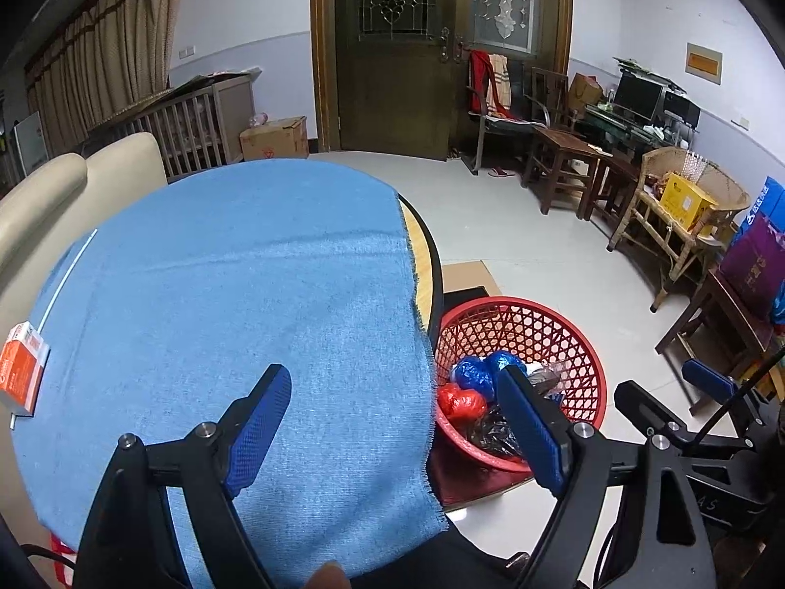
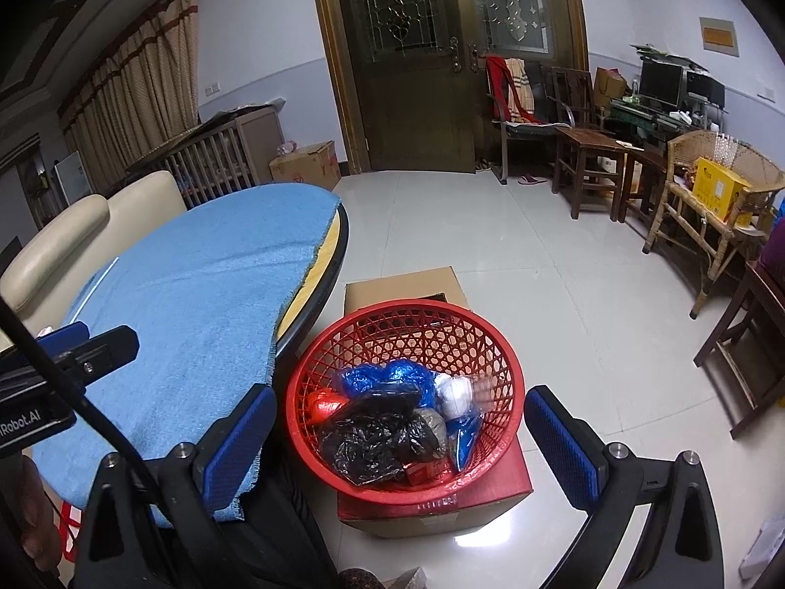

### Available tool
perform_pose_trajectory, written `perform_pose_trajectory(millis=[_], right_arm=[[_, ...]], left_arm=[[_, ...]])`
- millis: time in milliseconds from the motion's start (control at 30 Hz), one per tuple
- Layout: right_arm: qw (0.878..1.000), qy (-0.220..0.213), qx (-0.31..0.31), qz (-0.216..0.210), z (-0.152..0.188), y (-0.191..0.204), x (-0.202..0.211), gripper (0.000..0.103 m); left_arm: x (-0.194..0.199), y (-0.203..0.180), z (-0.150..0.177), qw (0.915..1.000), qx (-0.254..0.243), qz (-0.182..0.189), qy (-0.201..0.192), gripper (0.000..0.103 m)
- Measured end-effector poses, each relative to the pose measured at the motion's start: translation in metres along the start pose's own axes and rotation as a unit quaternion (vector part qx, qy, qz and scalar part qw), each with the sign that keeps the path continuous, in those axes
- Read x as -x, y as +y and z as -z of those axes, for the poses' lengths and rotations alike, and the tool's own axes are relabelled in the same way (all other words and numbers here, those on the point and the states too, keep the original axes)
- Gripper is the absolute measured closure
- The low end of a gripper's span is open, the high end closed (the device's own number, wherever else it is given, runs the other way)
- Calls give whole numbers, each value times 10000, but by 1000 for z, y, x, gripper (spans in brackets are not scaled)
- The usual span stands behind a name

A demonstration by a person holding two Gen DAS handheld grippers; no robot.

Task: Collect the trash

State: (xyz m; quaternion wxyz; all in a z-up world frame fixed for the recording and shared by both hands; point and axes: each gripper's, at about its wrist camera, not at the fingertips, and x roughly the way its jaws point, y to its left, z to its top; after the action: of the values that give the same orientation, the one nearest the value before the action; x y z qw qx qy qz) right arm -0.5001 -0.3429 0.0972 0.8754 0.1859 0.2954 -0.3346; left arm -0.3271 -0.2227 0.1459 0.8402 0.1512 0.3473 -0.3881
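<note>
A: Where are your left tongs (image 1: 392, 422) right now?

B: You have them hanging over the near edge of the round counter (image 1: 426, 265), jaws spread wide with nothing between them. One blue pad sits above the blue cloth (image 1: 235, 284), the other hangs past the cloth's frayed edge, over the red basket (image 1: 584, 343).

A: And your right tongs (image 2: 397, 446)?

B: Also wide and empty. You are pointing them down at the basket, which shows between the two pads.

A: So where is the trash?

B: In that basket: a black plastic bag (image 2: 373, 437), crumpled blue bags (image 2: 387, 378), a red bag (image 2: 324, 402), a white wad (image 2: 454, 392) and a small red carton (image 2: 424, 471). The basket stands on a red-topped cardboard box (image 2: 490, 495) on the floor, just beside the counter.

A: What is left on your counter?

B: The cloth covers most of it, leaving a strip of yellow wood bare at the right rim. An orange and white box (image 1: 22, 373) lies at the far left edge of the cloth.

A: And the room around you?

B: Pale glossy tile floor (image 2: 490, 245), a dark wooden double door (image 2: 417, 64) with leaded glass ahead, a cream sofa (image 1: 73, 186) and a wooden crib (image 1: 191, 122) to the left, and wooden chairs, a wicker chair (image 1: 687, 206) holding a yellow box, and a desk with a monitor (image 1: 638, 93) along the right wall.
</note>
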Motion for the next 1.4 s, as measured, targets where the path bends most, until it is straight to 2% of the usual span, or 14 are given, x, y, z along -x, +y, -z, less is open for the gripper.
perform_pose_trajectory(millis=[1167,1400], right_arm=[[10000,-14,-51,69,2,-5,0,1],[9999,38,-69,105,4,-5,-2,1]], left_arm=[[-4,-3,2,9999,-25,67,91,17],[-3,-8,4,9998,-167,104,-13,17]])
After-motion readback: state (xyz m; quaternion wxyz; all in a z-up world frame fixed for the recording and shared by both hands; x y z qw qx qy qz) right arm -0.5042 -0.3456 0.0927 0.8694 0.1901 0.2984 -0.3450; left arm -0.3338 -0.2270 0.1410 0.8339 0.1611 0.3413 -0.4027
